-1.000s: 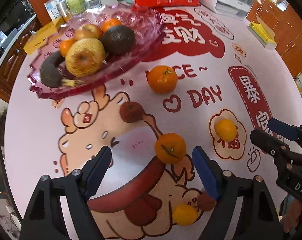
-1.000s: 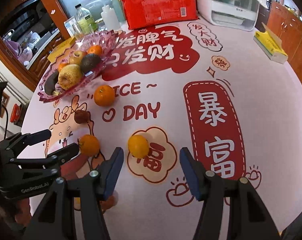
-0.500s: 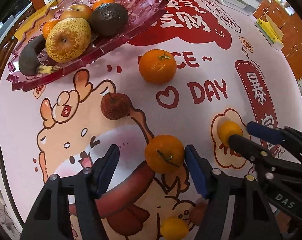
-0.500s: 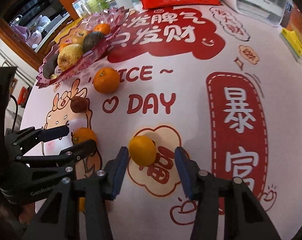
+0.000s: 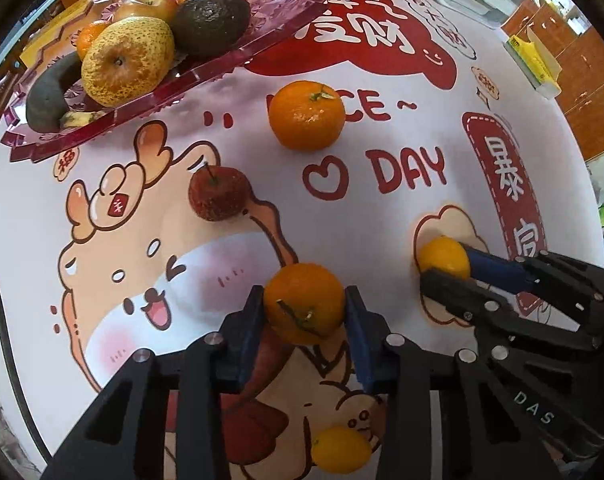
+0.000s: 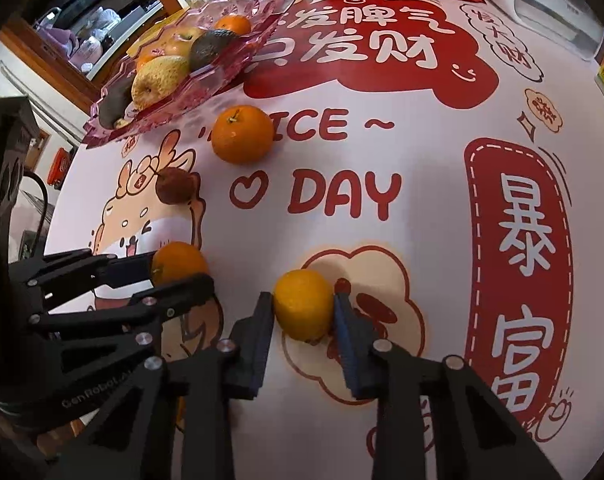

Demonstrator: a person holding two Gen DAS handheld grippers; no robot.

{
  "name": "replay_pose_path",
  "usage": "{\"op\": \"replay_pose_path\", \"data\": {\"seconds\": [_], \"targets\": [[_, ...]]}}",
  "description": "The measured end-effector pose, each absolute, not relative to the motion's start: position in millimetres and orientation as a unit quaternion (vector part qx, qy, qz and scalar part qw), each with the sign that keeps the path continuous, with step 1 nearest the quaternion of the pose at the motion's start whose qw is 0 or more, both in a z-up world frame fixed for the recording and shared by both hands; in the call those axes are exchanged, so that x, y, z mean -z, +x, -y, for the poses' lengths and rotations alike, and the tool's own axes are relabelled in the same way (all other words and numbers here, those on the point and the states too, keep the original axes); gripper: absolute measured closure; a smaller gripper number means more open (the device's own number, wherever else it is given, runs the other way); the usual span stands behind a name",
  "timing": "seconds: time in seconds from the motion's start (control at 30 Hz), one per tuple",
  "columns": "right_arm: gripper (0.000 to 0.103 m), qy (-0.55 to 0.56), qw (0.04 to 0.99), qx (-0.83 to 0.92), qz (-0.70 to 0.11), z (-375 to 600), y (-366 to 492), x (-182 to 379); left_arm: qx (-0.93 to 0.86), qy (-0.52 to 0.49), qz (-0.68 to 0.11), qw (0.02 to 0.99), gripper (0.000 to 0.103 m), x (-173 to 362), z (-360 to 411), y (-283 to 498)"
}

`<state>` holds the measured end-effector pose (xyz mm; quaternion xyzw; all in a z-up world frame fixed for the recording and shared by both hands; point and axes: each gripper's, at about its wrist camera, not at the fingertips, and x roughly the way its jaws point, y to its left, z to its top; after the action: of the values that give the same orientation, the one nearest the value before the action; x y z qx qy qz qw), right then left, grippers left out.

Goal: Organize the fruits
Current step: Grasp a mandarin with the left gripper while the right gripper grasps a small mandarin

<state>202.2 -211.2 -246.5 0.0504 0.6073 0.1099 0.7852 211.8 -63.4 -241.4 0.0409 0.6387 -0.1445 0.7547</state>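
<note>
Both grippers clamped on citrus fruit on the desk.

The left gripper (image 5: 305, 305) is closing, its pads pressed on a mandarin (image 5: 304, 303) at 6 o'clock in its view. The right gripper (image 6: 303, 307) is clamped on a yellow citrus (image 6: 303, 305), resting on the printed cloth (image 6: 382, 240). A tray (image 5: 206, 72) of fruit is seen at 11 o'clock; a loose orange (image 5: 305, 115) and red fruit (image 5: 219, 193) lie between.

Orange tangerine (image 5: 304, 303), speckled yellow pear (image 5: 127, 61), translucent pink tray (image 5: 258, 40), red-and-white cartoon tablecloth (image 5: 382, 216)
</note>
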Motion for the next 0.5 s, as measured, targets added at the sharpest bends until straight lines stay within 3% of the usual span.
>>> {"op": "replay_pose_path", "data": {"seconds": [0.5], "targets": [[0.074, 0.041, 0.808, -0.101, -0.579, 192, 174, 198, 0.151, 0.067, -0.606, 0.778, 0.066, 187, 41, 182]]}}
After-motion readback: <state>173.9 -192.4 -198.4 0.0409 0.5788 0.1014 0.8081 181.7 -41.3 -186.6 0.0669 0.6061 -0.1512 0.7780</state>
